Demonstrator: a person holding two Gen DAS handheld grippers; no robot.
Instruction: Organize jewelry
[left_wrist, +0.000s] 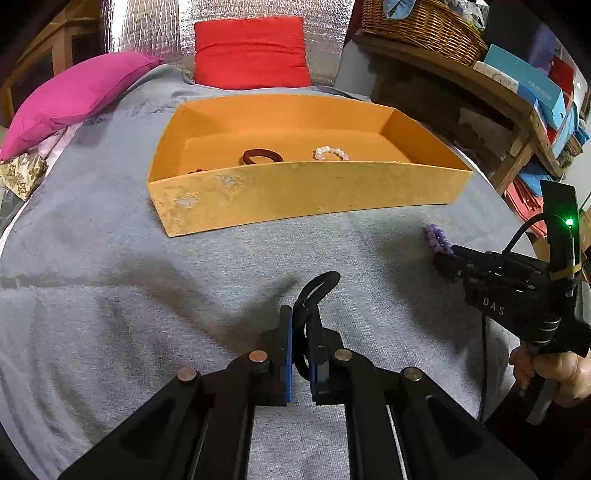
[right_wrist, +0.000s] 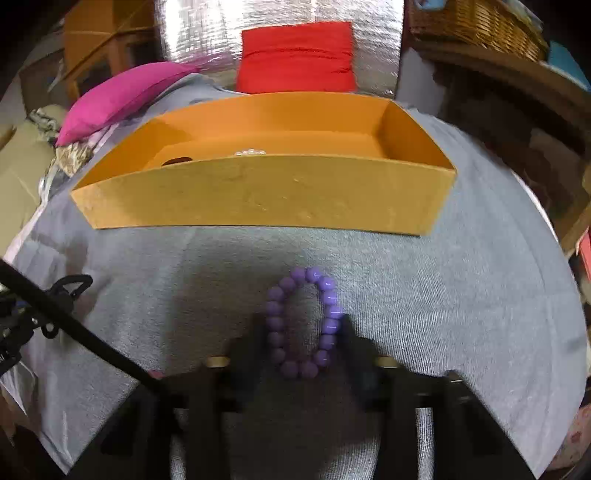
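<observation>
Left claw (left_wrist: 301, 325) clamps a black looped hair tie (left_wrist: 317, 291); right claw (right_wrist: 303, 328), partly spread, brackets a purple beaded bracelet (right_wrist: 303, 321) before the orange cardboard tray (right_wrist: 258, 192).

Right fingers (right_wrist: 354, 343) blurred (motion smear)

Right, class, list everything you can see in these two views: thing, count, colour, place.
Tray: one, orange, on the grey cloth.
Brown ring: one, inside the tray, left of middle.
Pearl bracelet: one, white, inside the tray.
Purple bead bracelet: one, on the cloth, between the right gripper's fingers.
Black loop: one, clamped in the left gripper.
Cushions: one red, one pink, behind the tray.
Wicker basket: one, on the shelf at right.
Grey cloth: one, under everything.
Left gripper: shut.
Right gripper: open.
</observation>
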